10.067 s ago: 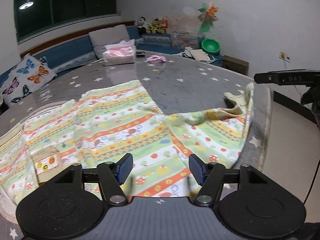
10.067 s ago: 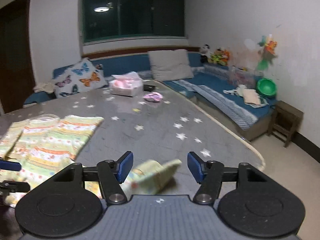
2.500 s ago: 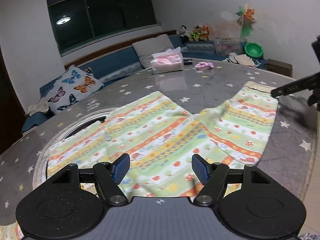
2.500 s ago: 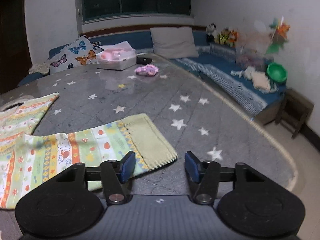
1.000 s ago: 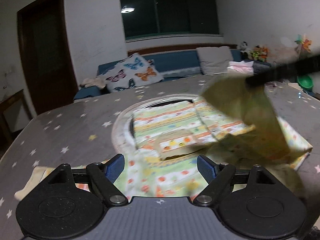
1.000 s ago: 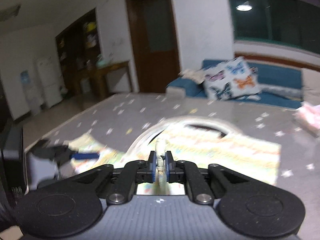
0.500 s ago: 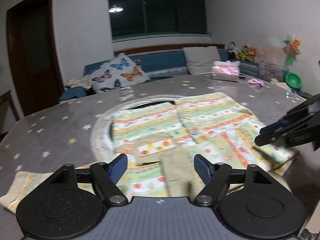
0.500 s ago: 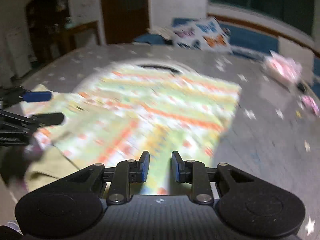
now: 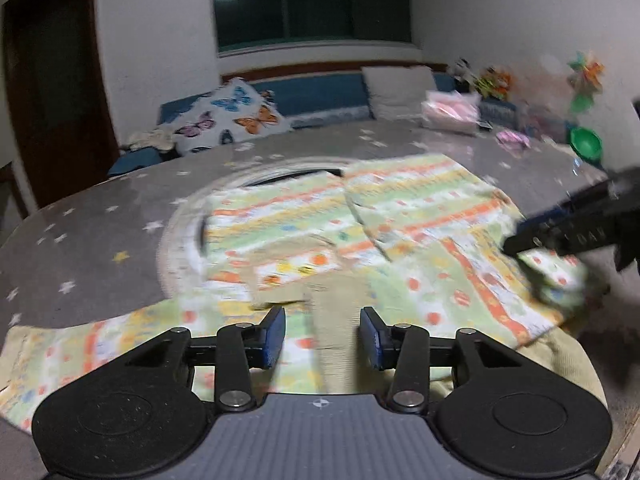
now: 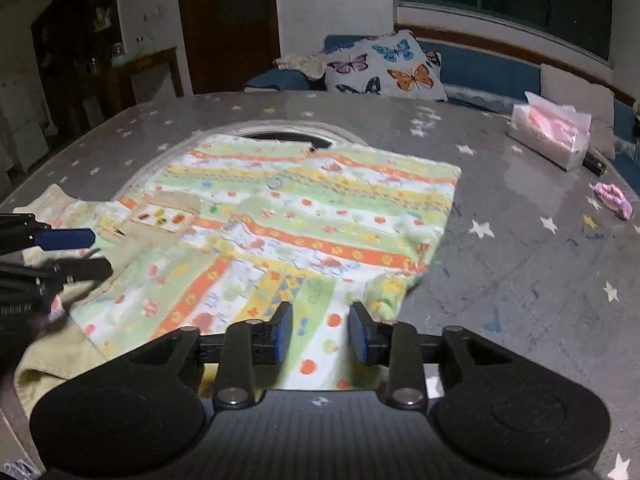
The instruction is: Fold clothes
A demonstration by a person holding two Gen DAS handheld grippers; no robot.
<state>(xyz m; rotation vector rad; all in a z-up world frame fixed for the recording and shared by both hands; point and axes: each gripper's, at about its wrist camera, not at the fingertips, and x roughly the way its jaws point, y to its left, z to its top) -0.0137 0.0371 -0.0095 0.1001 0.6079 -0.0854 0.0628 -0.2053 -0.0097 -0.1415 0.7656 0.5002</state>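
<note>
A striped child's shirt with green, orange and yellow bands (image 10: pixel 304 216) lies on the grey star-patterned table (image 10: pixel 520 264), one sleeve folded over its body. It also shows in the left wrist view (image 9: pixel 360 216). My left gripper (image 9: pixel 322 334) is open, low over the folded sleeve's olive cuff (image 9: pixel 340 308). My right gripper (image 10: pixel 319 332) is open, low over the shirt's near edge, nothing between its fingers. In the left wrist view the right gripper (image 9: pixel 576 228) hangs over a bunched shirt corner.
A pink tissue box (image 10: pixel 552 132) and a small pink item (image 10: pixel 612 198) sit at the table's far right. A blue sofa with a butterfly cushion (image 10: pixel 384 66) runs behind the table. The table's round inset ring (image 10: pixel 280 130) lies under the shirt's collar.
My right gripper carried the sleeve across the shirt, let it go and has opened wider. My left gripper has narrowed and moved in over the cuff.
</note>
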